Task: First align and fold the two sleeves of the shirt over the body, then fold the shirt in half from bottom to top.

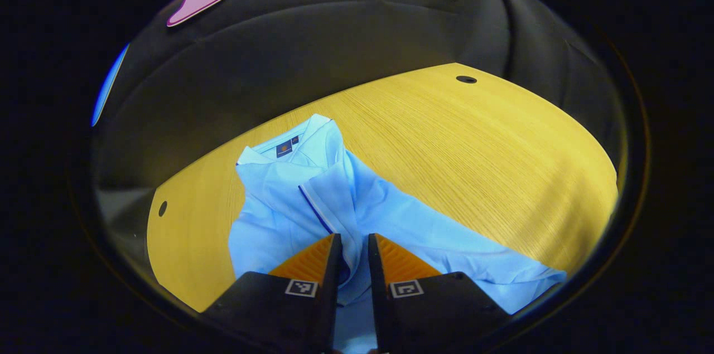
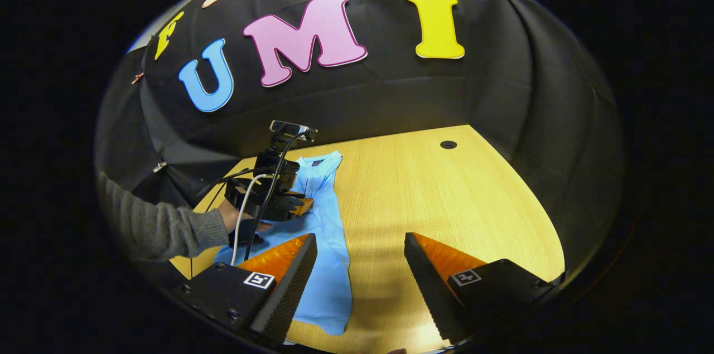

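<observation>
1. Left gripper view: left gripper [image 1: 353, 245] low over the light blue shirt [image 1: 312, 192], jaws nearly together and clamped on a raised ridge of the shirt's cloth between them.
2. Same view: shirt spread on the yellow wooden surface [image 1: 474, 136], collar [image 1: 290, 145] at the far end with a small dark label inside, body running toward the near right edge.
3. Same view: 1 sleeve [image 1: 329, 192] with a dark trimmed hem folded in over the body, just ahead of the jaws.
4. Same view: 2 small dark holes in the surface, 1 at the far right [image 1: 466, 79] and 1 at the left edge [image 1: 162, 208], both well apart from the shirt.
5. Right gripper view: right gripper [image 2: 360, 265] above the surface, jaws wide apart and holding nothing; left finger over the shirt's near edge, right finger over bare wood.
6. Same view: shirt [image 2: 329, 265] lying to the left, collar toward the far wall, hem near the bottom.
7. Same view: left gripper [image 2: 290, 206] farther off, down on the shirt, held by a hand [image 2: 231, 217] in a grey sleeve [image 2: 162, 228], with cables and a small camera on top.
</observation>
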`<state>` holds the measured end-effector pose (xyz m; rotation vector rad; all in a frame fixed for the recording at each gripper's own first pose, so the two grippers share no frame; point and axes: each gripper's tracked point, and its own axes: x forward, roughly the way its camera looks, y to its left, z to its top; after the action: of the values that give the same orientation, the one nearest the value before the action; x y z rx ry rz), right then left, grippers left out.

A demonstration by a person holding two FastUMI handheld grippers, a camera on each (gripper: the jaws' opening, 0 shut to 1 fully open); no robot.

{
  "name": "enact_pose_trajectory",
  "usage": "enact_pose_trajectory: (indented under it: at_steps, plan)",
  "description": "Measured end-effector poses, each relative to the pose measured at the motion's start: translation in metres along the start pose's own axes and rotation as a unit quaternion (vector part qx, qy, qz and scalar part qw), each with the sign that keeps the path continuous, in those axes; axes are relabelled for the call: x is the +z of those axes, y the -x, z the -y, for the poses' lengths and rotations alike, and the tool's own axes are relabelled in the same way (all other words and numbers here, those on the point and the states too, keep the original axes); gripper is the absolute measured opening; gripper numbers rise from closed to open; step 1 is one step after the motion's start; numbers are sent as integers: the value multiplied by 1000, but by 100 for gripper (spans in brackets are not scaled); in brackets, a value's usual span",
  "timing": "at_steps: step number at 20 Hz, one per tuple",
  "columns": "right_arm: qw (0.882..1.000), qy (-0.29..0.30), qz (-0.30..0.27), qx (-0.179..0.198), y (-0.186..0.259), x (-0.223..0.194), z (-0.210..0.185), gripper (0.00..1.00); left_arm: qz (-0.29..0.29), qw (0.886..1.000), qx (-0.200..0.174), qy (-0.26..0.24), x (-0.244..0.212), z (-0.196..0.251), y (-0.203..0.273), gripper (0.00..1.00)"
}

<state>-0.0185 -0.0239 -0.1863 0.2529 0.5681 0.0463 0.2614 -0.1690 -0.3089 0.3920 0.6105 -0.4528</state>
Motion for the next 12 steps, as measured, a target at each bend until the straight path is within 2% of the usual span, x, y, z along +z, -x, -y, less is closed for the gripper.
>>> enact_pose_trajectory:
  at_steps: [2,4,6,7,9,12]
  plan:
    - [1000,0,-1,0,1,0,-2,98,4,1000,11,-2,2,-7,1,50]
    - [1000,2,-2,0,0,0,-4,98,6,1000,12,-1,2,-11,2,74]
    - [1000,3,-1,-1,1,0,-5,98,12,1000,14,1,6,-13,8,82]
    - [1000,3,-2,-2,1,-1,-7,98,19,1000,16,3,8,-14,10,91]
    - [1000,3,-3,-3,2,-2,-10,98,38,999,19,7,17,-17,21,98]
    - [1000,5,-6,-3,5,-5,-17,98,75,997,15,19,32,-24,53,98]
